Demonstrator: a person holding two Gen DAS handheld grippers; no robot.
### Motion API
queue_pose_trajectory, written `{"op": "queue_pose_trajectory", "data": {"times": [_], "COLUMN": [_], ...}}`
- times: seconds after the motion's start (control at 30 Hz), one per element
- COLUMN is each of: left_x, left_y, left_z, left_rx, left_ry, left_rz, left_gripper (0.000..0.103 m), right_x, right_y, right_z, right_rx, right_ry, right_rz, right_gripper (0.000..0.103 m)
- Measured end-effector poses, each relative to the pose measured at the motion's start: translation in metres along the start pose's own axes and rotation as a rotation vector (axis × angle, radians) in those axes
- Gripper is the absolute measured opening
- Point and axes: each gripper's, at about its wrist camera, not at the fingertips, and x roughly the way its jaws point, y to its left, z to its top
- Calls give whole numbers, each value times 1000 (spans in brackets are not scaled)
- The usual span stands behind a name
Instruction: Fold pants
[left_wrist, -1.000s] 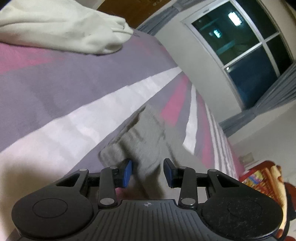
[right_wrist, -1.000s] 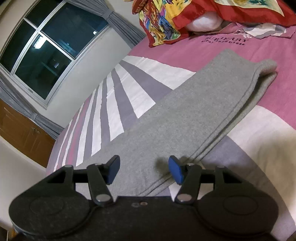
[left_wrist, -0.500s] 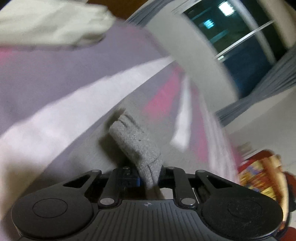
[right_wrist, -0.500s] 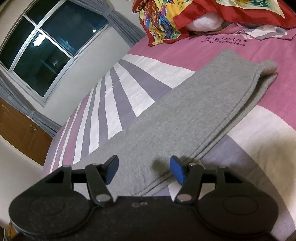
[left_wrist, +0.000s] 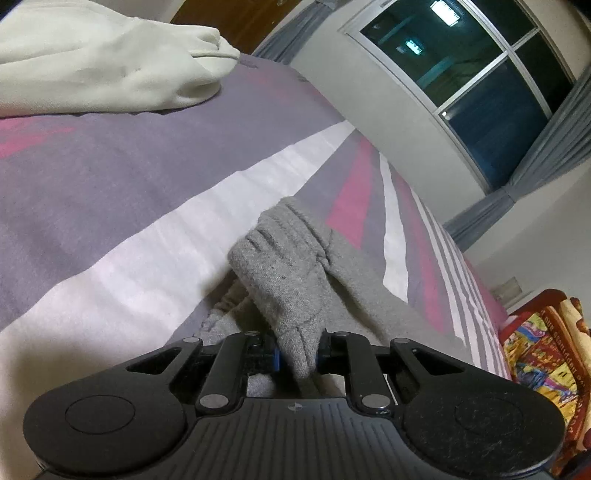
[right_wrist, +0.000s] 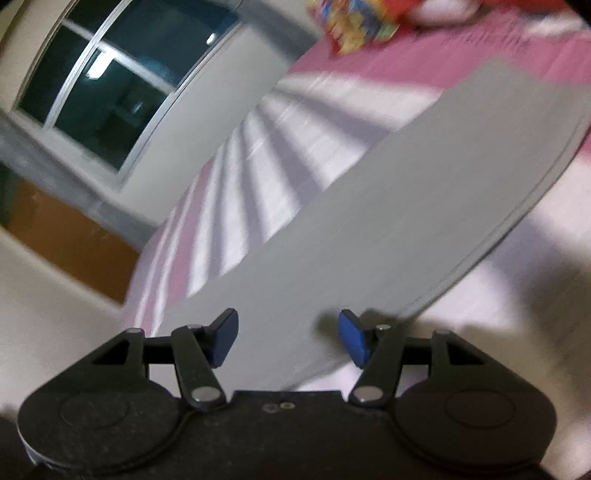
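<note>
From my left wrist camera, the left gripper (left_wrist: 297, 356) has its fingers (left_wrist: 272, 357) clamped on a bunched end of the grey pants (left_wrist: 284, 273), which stands up off the striped bed (left_wrist: 110, 192). A cream garment (left_wrist: 103, 62) lies at the far left; a dark window (left_wrist: 480, 74) sits beyond.

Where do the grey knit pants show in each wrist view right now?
Left wrist: the grey knit pants sit at lower centre, a bunched end pinched in the shut left gripper.
Right wrist: the pants run as a long flat band from the open right gripper to the upper right, blurred.
Shared landmark: the dark-paned window, upper right in the left view, upper left in the right.
</note>
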Motion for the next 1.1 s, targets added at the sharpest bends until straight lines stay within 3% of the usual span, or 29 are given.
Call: {"op": "queue_pose_trajectory", "data": {"times": [0.1, 0.33, 0.53, 0.67, 0.7, 0.8, 0.87, 0.9, 0.97, 1.03, 1.1], "left_x": [-1, -3, -12, -13, -13, -13, -13, -13, -13, -14, -13], "left_y": [3, 19, 20, 23, 22, 20, 20, 22, 24, 25, 24], "left_z": [0, 7, 3, 2, 2, 2, 0, 0, -1, -1, 0], "left_rx": [-16, -30, -18, -22, -18, 1, 2, -5, -14, -17, -13], "left_ry": [9, 23, 17, 17, 16, 11, 6, 4, 6, 9, 14], "left_rz": [-20, -49, -47, -48, -46, -36, -38, -44, -53, -55, -54], "left_gripper": [16, 18, 18, 18, 18, 18, 18, 18, 18, 18, 18], "right_x": [26, 31, 9, 3, 1, -5, -12, -8, 4, 1, -14], "right_y": [5, -1, -26, -30, -27, -15, -9, -15, -47, -72, -76], "right_z": [-24, -29, -9, 7, 10, 20, 25, 26, 29, 34, 41], "right_rx": [28, 118, 169, 160, 140, 68, 3, 3, 125, 270, 255], "right_ry": [84, 99, -41, -83, -88, -134, -186, -161, -62, -45, -123], "right_rz": [40, 61, -49, -103, -107, -88, -73, -131, -217, -112, -127], "right_gripper": [57, 49, 22, 21, 12, 7, 6, 6, 5, 9, 25]}}
